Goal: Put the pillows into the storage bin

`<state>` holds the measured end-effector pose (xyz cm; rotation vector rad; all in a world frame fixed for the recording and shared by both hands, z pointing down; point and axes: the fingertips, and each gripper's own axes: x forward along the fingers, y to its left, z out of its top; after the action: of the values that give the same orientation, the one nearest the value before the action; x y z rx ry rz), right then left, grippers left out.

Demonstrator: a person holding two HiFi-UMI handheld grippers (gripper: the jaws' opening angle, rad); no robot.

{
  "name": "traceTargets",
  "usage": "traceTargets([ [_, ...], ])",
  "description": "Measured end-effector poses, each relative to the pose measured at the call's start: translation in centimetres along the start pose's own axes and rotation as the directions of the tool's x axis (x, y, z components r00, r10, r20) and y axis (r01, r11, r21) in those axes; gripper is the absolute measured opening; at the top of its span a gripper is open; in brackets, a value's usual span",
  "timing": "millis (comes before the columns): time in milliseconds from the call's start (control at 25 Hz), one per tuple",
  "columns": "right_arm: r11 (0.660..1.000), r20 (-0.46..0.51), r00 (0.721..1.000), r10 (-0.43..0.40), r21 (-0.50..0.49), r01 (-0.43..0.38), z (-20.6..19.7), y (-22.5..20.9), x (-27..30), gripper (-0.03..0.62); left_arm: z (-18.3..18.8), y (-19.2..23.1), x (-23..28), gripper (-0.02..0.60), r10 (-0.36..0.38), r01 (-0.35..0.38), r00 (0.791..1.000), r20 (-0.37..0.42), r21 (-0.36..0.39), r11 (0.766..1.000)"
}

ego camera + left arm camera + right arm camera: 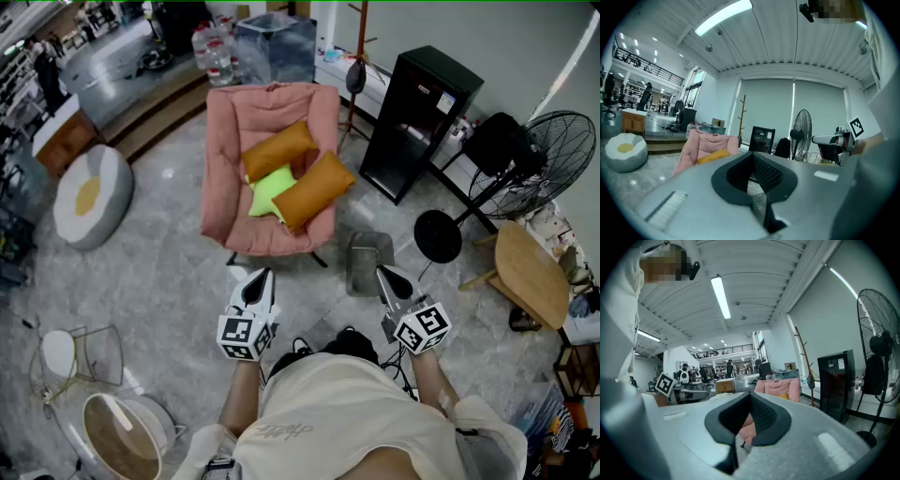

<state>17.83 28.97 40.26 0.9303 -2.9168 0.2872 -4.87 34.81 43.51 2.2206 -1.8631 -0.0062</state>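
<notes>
Pink armchair (242, 127) at 12 o'clock holds an upper orange pillow (278, 148), a lower orange pillow (314, 190) and a lime-green pillow (267, 192). Black cabinet (420, 117) at 1, black fan (530, 164) at 2. White-grey pouf (91, 194) with a yellow spot at 10. Floor (169, 272) is mottled grey. My left gripper (260, 277) and right gripper (388, 275) are silver-grey with black-and-white marker cubes.

A soft pink armchair (272, 117) stands on the shiny grey stone floor (159, 272), near a tall black cabinet (417, 117).

Big open lab/office hall with a lounge mock-up: pink padded armchair (272, 169) on grey marble-look floor (169, 272), black pedestal fan (532, 161) right. Far end: railed mezzanine (723, 351), wooden desk (725, 386), long ceiling strip light (721, 297).
</notes>
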Motion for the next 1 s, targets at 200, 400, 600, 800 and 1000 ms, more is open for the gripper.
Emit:
traceTargets([
  [200,0.996,0.075,0.996,0.055,0.071,-0.061,1.5,-0.1,-0.1,0.002,-0.2,0.0,0.2,0.018,0.004,-0.004,1.000,-0.006,-0.011,1.000],
  [400,0.997,0.085,0.995,0.050,0.054,-0.055,1.5,0.2,-0.3,0.002,0.0,0.0,-0.1,0.018,0.007,-0.007,1.000,-0.001,-0.006,1.000],
  [600,0.997,0.063,0.996,0.061,0.040,-0.064,0.5,0.8,0.0,0.002,0.0,0.5,-0.5,0.018,0.015,-0.015,1.000,0.002,0.004,1.000],
  [800,0.995,0.039,0.995,0.094,0.015,-0.095,0.0,2.1,0.6,0.066,-0.4,1.1,-1.1,0.051,0.023,-0.023,1.000,-0.005,0.010,1.000],
  [1000,0.995,0.035,0.995,0.098,0.023,-0.098,-0.4,2.5,0.9,0.132,-0.4,1.0,-1.3,0.172,0.002,-0.002,1.000,-0.004,0.015,1.000],
])
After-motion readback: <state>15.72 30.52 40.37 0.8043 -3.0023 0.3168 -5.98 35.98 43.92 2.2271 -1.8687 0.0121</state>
